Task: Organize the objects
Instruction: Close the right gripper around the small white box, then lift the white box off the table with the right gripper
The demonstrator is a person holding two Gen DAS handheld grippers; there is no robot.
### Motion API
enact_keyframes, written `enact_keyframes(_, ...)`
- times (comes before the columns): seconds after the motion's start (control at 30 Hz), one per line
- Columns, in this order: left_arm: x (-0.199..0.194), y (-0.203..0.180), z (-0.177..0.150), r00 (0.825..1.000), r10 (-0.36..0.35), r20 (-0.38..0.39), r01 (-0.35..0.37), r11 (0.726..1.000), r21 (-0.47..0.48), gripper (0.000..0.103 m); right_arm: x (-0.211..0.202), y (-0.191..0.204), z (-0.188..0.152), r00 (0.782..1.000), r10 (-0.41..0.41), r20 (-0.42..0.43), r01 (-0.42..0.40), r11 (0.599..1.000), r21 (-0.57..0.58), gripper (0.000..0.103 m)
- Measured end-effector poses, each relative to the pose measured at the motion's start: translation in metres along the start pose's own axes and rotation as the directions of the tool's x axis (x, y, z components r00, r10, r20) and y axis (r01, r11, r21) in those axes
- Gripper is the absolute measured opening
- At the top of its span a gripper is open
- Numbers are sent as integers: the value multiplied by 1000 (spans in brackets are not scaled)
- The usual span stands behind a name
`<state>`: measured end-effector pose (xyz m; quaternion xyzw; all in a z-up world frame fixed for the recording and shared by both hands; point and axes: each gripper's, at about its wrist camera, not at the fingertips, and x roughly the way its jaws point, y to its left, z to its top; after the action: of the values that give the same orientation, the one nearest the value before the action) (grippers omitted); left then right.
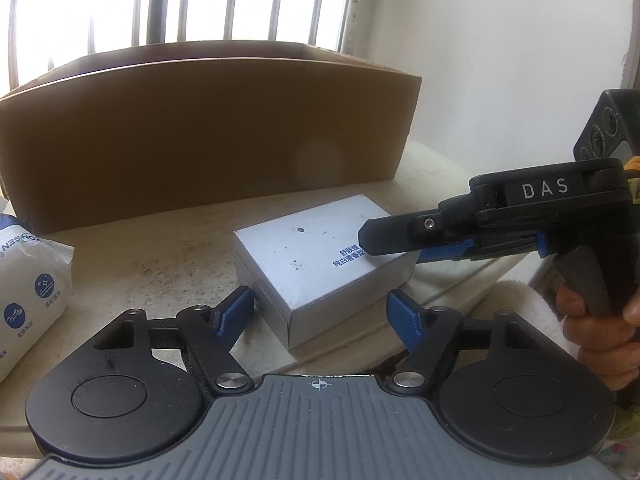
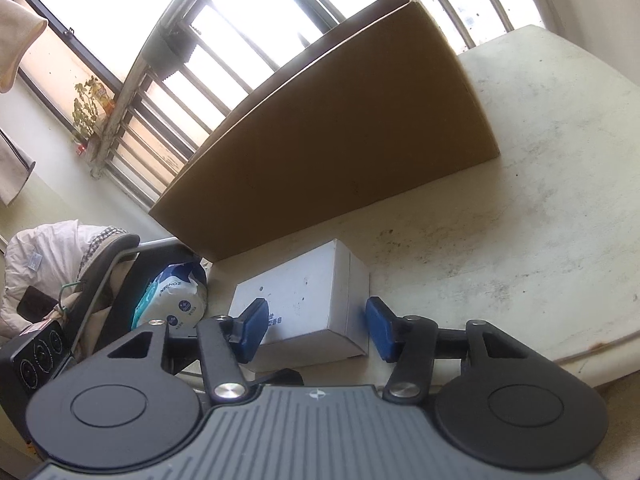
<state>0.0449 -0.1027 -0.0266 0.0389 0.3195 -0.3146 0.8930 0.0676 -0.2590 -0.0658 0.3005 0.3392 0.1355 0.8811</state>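
Left wrist view, from the left edge: white soft plastic pack with blue printed icons (image 1: 30,280) lying on the stained cream tabletop (image 1: 152,264). Above and behind, filling the upper left and centre, large brown cardboard box (image 1: 200,132) standing before a barred window (image 1: 200,0). At centre, small white rectangular carton with blue print (image 1: 312,264) flat on the table, in front of the cardboard box and apart from it. Below it, left gripper (image 1: 320,316) with blue pads on either side of the carton's near corner, spread; contact with the carton's sides not clear. At right, right gripper (image 1: 400,240) reaching in from the side over the carton's far right edge, a hand (image 1: 592,332) round its handle.

Right wrist view: same pack at lower left, carton at centre, blue pads straddling its near end, spread; touching or not, cannot tell.
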Motion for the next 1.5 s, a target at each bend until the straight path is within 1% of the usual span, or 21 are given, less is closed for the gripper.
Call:
enact_keyframes(0.17,-6,0,0,1000,-9,-2,9,1000,-15,67,-5,4,-5,1000,-13,-6,13,1000,-16,55)
enact_keyframes(0.37,-17,-4,-7,999,-37,-5,37,999,-21,67,-14,7,-13,1000,-17,-13,17,999,-35,55)
enact_keyframes(0.53,-17,-7,-8,1000,-19,-3,19,1000,0,66,-17,9,-14,1000,-25,1,25,998,-51,55)
enact_keyframes(0.63,-16,-5,-6,1000,7,-9,-7,1000,4,67,-20,8,-13,1000,-30,9,31,999,-45,55)
enact_keyframes(0.7,-13,-3,-7,1000,13,-19,-13,1000,5,70,-19,8,-14,1000,-26,0,26,999,-44,55)
enact_keyframes(0.87,-10,-8,-8,999,30,-17,-30,999,31,70,-16,9,-16,1000,-23,-2,23,998,-51,57)
enact_keyframes(0.93,-9,-10,-8,1000,26,-13,-26,999,33,68,-15,10,-16,1000,-21,1,21,998,-55,57)
enact_keyframes(1.07,-10,-12,-7,999,35,-9,-35,999,40,68,-16,14,-17,1000,-26,5,27,997,-70,57)
enact_keyframes(1.3,-13,-8,-7,998,56,-12,-55,998,39,68,-10,17,-18,1000,-6,-5,6,998,-65,57)
enact_keyframes(1.5,-11,-7,-5,998,52,-17,-52,998,34,70,-10,16,-17,1000,1,-8,-2,998,-56,57)
